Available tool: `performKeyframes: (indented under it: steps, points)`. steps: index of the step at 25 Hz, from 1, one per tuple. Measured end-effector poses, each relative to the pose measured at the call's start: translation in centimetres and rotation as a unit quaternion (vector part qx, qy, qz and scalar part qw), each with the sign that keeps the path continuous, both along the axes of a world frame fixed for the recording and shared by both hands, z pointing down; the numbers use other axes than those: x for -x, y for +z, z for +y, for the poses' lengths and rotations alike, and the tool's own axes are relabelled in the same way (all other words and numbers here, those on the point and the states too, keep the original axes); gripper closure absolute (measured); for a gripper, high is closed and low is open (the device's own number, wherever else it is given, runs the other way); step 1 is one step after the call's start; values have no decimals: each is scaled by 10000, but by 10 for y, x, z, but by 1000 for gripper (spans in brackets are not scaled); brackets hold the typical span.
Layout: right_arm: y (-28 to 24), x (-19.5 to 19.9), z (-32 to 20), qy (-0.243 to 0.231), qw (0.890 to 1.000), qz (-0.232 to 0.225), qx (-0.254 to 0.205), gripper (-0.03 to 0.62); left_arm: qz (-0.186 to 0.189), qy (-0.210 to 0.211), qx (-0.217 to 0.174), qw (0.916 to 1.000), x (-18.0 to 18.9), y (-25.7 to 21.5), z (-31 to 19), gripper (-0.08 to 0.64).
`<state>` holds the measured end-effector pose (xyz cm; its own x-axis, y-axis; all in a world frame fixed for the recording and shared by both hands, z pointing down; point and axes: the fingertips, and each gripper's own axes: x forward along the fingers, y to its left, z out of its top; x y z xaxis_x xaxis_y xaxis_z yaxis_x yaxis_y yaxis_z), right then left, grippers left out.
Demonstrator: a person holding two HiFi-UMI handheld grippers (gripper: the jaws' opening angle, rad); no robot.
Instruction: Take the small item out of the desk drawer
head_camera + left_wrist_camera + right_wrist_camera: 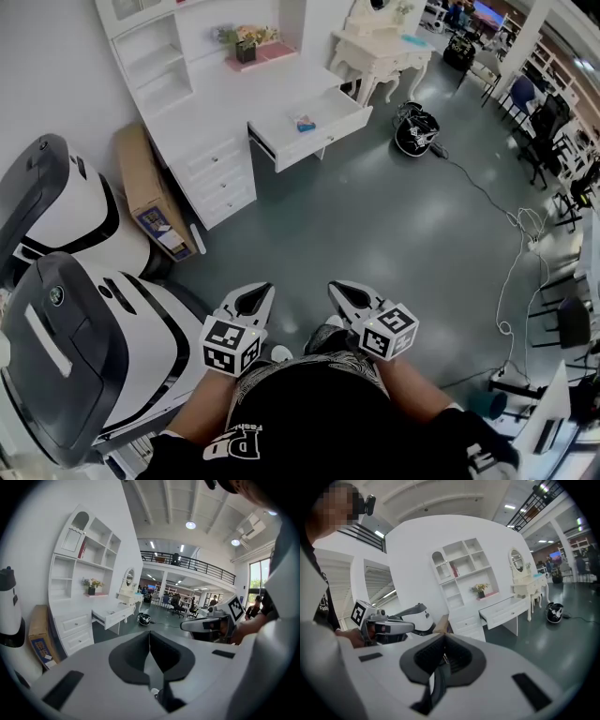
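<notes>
The white desk (230, 103) stands far ahead across the floor, its drawer (323, 131) pulled out. A small blue and red item (305, 123) lies inside the drawer. Both grippers are held close to the person's body, well short of the desk. My left gripper (254, 299) is shut with nothing in it, and my right gripper (343, 294) beside it is also shut and empty. The left gripper view shows the closed left gripper (150, 638) and the distant drawer (112, 616). The right gripper view shows the closed right gripper (443, 644) and the drawer (505, 611).
A cardboard box (150, 192) leans by the desk's left side. Two large white and black machines (75, 347) stand at the left. A black helmet-like object (416, 130) lies on the floor beyond the drawer, near a white vanity table (380, 52). Cables (511, 248) and chairs (548, 131) occupy the right.
</notes>
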<state>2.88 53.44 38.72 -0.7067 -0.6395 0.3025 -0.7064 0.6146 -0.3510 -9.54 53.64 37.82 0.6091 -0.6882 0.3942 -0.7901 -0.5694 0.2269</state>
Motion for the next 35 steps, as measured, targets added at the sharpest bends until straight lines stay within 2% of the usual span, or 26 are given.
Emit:
performKeyframes:
  steps: [7,13,22,30,35]
  points:
    - [-2,10,-4,-85,9999,124,-38,583,154,-19,-23,9999,4,1,-9,543]
    - [3,5,-32,-58,10000,36,48,583,136,-33,43,9999,0,3,-32,543]
    - [11,5,-104,-26,9997,-181,155,583,-92,162,216,9996,-14,10,-101,543]
    - [7,-10,-196,64,9996,-253,90,583,-185,163,140,9996,-28,-1,-183,543]
    - [-2,-27,-237,26,9996,-274,56,583,-230,264,249,9991,-52,0,-223,543]
